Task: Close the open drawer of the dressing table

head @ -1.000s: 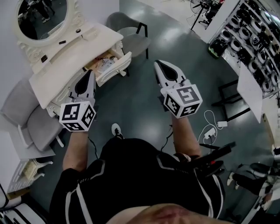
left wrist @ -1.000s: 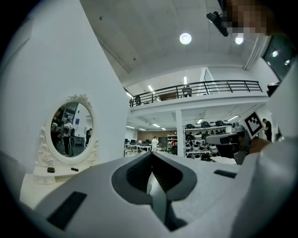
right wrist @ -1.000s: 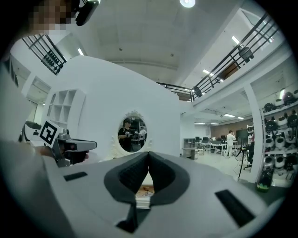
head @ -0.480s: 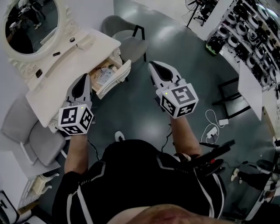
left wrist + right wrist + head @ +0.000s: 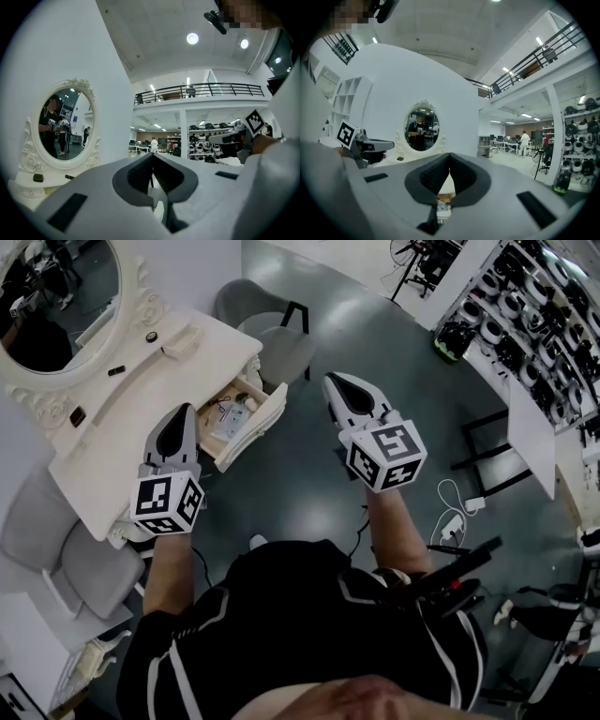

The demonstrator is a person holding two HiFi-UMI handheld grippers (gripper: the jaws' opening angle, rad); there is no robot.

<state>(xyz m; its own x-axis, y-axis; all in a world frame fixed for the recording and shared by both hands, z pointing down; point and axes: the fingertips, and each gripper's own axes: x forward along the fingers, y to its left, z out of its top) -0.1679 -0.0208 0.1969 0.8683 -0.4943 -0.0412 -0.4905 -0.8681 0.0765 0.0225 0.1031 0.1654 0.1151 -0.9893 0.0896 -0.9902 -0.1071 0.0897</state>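
Head view: left gripper [image 5: 180,418] and right gripper [image 5: 339,388] pinched shut, empty, short of the open drawer [image 5: 246,418]. An off-centre push could jam it.

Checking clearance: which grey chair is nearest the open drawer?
The black-framed grey chair, past the drawer front; the other grey chair stands at the opposite end of the dressing table.

The items in the open drawer [image 5: 246,418], ahead of both jaw pairs, are too small to name. Under the right gripper's [image 5: 449,155] meeting jaws only a sliver of it shows. The pale surface beneath the left gripper's [image 5: 153,154] jaws cannot be identified. The mirror [image 5: 47,296] is cut off at the head view's edge.
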